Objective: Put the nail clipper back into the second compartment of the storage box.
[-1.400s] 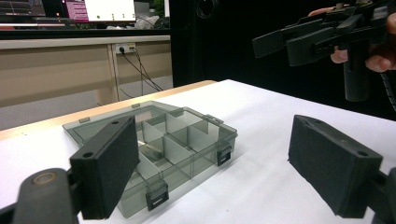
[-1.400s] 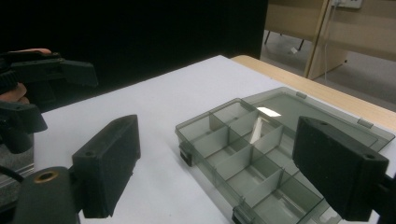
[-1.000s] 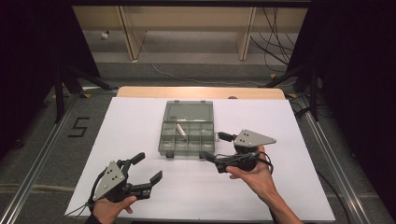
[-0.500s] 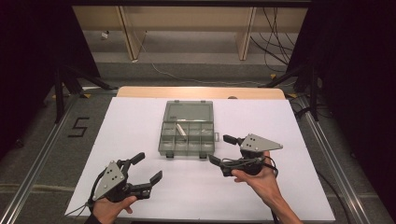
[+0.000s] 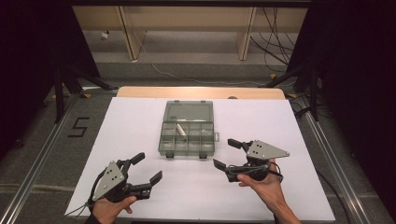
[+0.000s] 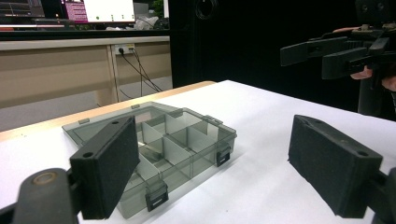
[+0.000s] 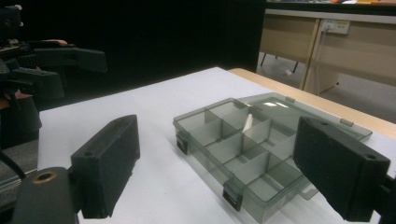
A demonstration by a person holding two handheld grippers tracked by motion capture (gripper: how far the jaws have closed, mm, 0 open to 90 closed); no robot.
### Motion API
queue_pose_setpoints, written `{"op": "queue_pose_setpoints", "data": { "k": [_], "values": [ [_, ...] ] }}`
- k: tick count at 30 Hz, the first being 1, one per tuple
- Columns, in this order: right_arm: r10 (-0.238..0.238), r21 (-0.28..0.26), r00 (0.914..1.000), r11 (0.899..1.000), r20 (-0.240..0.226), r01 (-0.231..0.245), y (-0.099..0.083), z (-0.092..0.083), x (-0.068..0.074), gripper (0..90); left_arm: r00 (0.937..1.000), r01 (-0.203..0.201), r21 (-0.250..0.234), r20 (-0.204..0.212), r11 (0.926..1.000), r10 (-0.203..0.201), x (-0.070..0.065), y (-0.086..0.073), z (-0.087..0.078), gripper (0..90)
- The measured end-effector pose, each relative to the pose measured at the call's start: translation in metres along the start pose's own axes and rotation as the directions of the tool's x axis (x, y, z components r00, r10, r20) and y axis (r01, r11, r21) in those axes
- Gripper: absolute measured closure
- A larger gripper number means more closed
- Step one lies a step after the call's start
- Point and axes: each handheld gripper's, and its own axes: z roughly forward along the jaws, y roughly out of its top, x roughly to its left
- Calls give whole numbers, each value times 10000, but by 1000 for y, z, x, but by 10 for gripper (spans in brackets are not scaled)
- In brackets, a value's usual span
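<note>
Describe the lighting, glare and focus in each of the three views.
High view: evenly lit white table, dark surroundings, soft focus overall. Left gripper view: near jaws softly blurred, organizer box fairly sharp, black backdrop. Right gripper view: glare patch on the box's open lid, dim foreground.

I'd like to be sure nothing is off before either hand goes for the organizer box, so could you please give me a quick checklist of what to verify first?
1. Left claw open with nothing held: ok, its jaws stand wide apart.
2. Right claw open with nothing held: ok, jaws apart.
3. Organizer box lid open: ok, the lid lies back flat on the far side.
4. Both claws clear of the box: ok, each hovers apart from it, near side.
5. Contents known: partly; a small white piece lies in one compartment, what it is cannot tell.
6. White table cover around the box free of obstacles: ok.
</note>
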Motion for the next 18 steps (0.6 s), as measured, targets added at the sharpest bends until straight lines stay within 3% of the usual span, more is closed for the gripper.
{"op": "queue_pose_setpoints", "data": {
  "k": [8,18],
  "values": [
    [213,-41,9997,9998,-128,-213,-6,-7,1,158,10000,35,39,21,10000,-35,0,0,0,158],
    [306,9,9995,9995,115,-307,-13,-15,0,158,10000,51,40,40,10000,-51,0,0,0,158]
  ]
}}
